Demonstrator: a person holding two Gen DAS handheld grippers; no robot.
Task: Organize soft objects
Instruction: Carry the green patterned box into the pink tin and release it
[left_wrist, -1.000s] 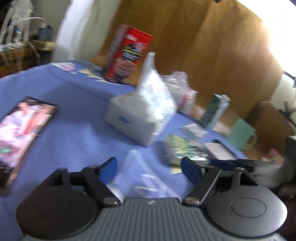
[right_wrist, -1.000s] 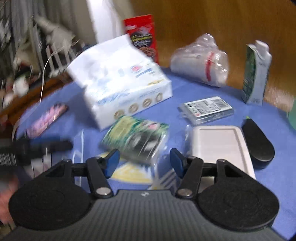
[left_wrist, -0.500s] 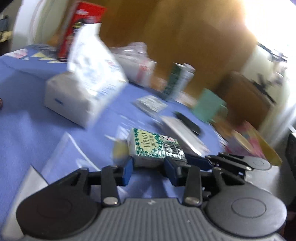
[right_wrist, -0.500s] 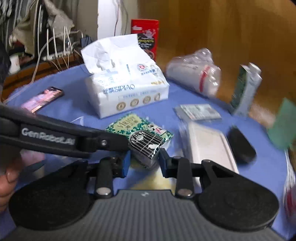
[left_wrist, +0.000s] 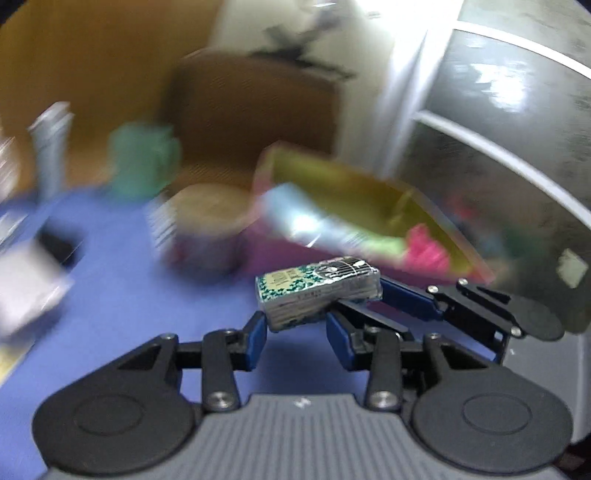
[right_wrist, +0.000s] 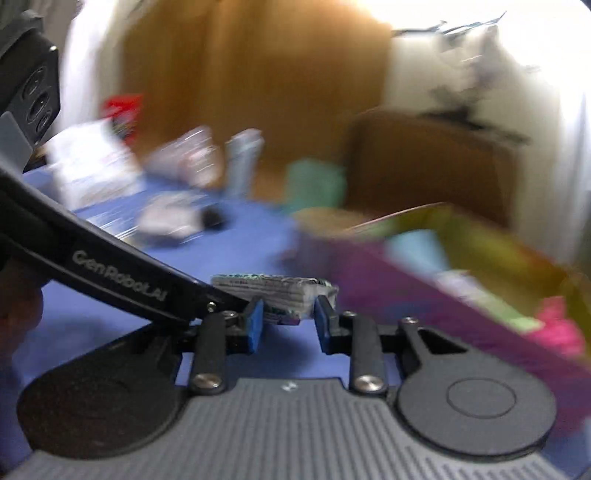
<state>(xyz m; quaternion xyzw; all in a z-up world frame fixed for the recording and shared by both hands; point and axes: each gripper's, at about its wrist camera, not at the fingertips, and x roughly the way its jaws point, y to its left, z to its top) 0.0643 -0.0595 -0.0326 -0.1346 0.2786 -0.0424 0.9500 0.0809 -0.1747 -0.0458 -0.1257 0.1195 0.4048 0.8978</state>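
Tissue pack (left_wrist: 318, 291), clamped between left gripper (left_wrist: 297, 330) and right gripper (right_wrist: 289, 320) above the blue table (left_wrist: 122, 295), seems mid-carry toward the blurred bin (left_wrist: 343, 192); next, release over it.

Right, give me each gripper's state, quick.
Left gripper: closed on the green tissue pack.
Right gripper: closed on the same tissue pack's other end.

Left claw (left_wrist: 297, 326) and right claw (right_wrist: 289, 320) each pinch the same pack (left_wrist: 317, 291), tips meeting.
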